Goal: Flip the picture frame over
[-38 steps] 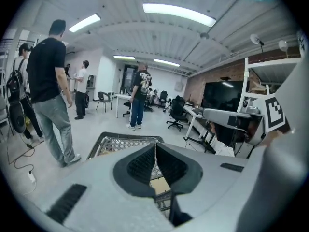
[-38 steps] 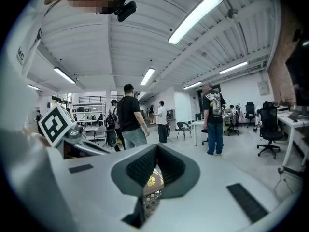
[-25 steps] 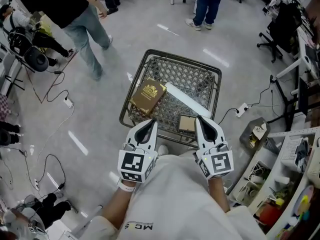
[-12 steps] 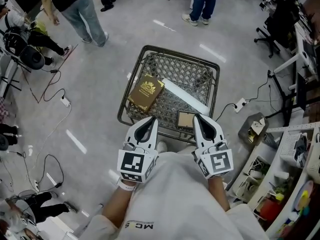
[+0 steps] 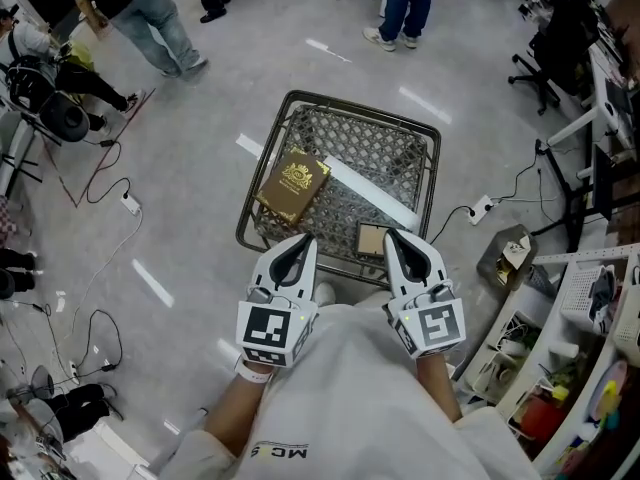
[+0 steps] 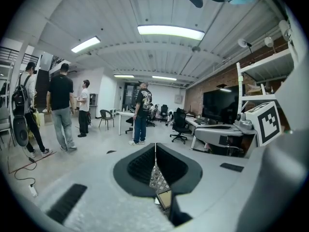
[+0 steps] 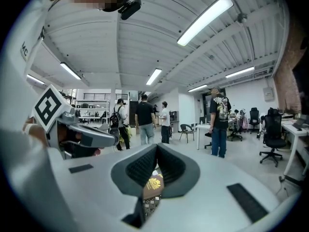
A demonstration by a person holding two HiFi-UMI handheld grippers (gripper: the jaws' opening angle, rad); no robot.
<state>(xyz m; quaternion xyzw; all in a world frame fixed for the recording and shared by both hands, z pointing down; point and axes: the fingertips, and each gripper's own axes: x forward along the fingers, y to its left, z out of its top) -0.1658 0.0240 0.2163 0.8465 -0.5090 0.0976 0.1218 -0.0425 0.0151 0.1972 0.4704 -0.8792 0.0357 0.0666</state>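
Note:
The small picture frame [image 5: 372, 239] lies flat in the near right corner of a wire-mesh basket [image 5: 290, 103], its brown face up. In the left gripper view the picture frame [image 6: 164, 198] shows below the jaws. My left gripper [image 5: 300, 240] hovers over the basket's near rim, shut and empty. My right gripper [image 5: 392, 236] is beside it, just right of the frame, its jaws meeting at the tips with nothing held. Both grippers, the left gripper [image 6: 155, 146] and the right gripper [image 7: 157, 146], point roughly level across the room.
A brown box with a gold emblem [image 5: 292, 185] and a long white strip [image 5: 368, 194] also lie in the basket. Cables [image 5: 110, 193] trail on the floor at left. Shelves and clutter [image 5: 560, 368] stand at right. Several people [image 5: 405, 3] are beyond the basket.
Both grippers have stayed where they were. The person at the upper left has walked further left and away; the head view has shifted slightly.

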